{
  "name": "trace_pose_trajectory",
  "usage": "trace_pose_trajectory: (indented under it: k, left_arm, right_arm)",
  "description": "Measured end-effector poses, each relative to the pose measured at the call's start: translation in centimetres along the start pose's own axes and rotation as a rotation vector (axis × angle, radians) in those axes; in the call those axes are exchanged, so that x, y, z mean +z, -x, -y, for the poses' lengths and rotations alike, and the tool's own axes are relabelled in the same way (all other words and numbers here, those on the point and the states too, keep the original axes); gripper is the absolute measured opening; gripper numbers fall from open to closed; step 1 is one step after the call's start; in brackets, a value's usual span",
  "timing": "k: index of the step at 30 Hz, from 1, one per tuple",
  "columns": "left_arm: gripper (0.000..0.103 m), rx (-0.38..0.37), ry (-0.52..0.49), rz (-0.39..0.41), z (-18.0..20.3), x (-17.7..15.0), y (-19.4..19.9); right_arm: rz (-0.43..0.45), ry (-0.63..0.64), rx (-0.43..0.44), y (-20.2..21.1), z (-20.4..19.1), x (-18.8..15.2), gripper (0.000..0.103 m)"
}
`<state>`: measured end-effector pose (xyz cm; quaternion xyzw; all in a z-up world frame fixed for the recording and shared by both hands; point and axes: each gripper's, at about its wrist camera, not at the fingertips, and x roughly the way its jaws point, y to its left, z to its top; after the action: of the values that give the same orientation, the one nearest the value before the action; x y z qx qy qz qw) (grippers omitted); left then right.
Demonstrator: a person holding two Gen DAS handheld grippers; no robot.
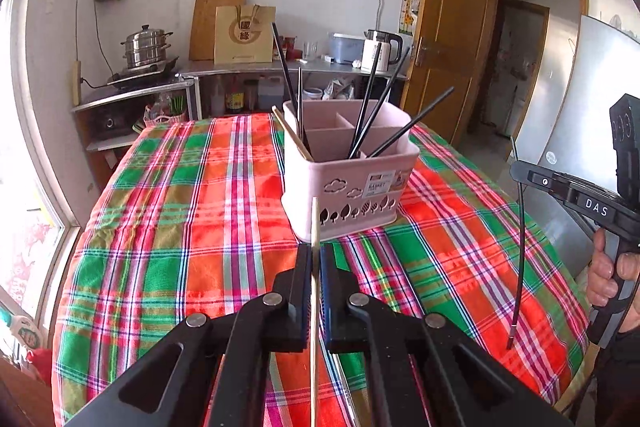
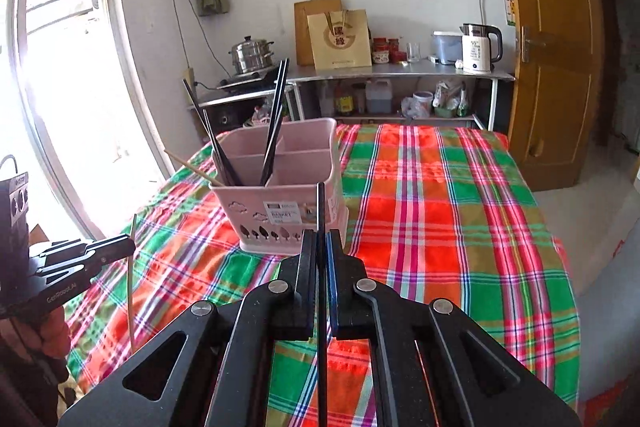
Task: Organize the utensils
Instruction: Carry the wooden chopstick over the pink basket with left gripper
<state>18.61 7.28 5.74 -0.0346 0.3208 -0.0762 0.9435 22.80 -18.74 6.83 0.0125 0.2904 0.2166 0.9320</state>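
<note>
Plaid cloth [image 1: 168, 227] covers a kitchen table where one pink basket [image 1: 344, 183] holds five black chopsticks [image 1: 362, 115], one metal chopstick and one wooden one. Left gripper [image 1: 316, 255], angled downward, is clamped on a single wooden chopstick [image 1: 315, 223] just short of the basket; right gripper [image 2: 320, 239], likewise tilted down beside it, pinches one black chopstick [image 2: 321, 207]
</note>
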Motion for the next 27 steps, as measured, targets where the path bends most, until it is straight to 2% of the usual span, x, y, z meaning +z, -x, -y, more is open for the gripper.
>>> trace_pose_trajectory:
  k: [9,19,27]
  left_arm:
    - [0.004,0.001,-0.003,0.072,-0.5,1.8,2.8]
    - [0.004,-0.021,0.006,0.082,-0.3,2.0,3.3]
    - [0.004,-0.055,0.001,0.091,0.5,4.1,3.4]
  right_arm:
    - [0.075,0.022,0.003,2.8,-0.7,1.6,0.005]
    - [0.094,0.030,0.020,3.7,-1.1,1.9,0.005]
    - [0.103,0.042,0.037,3.7,-1.7,2.6,0.005]
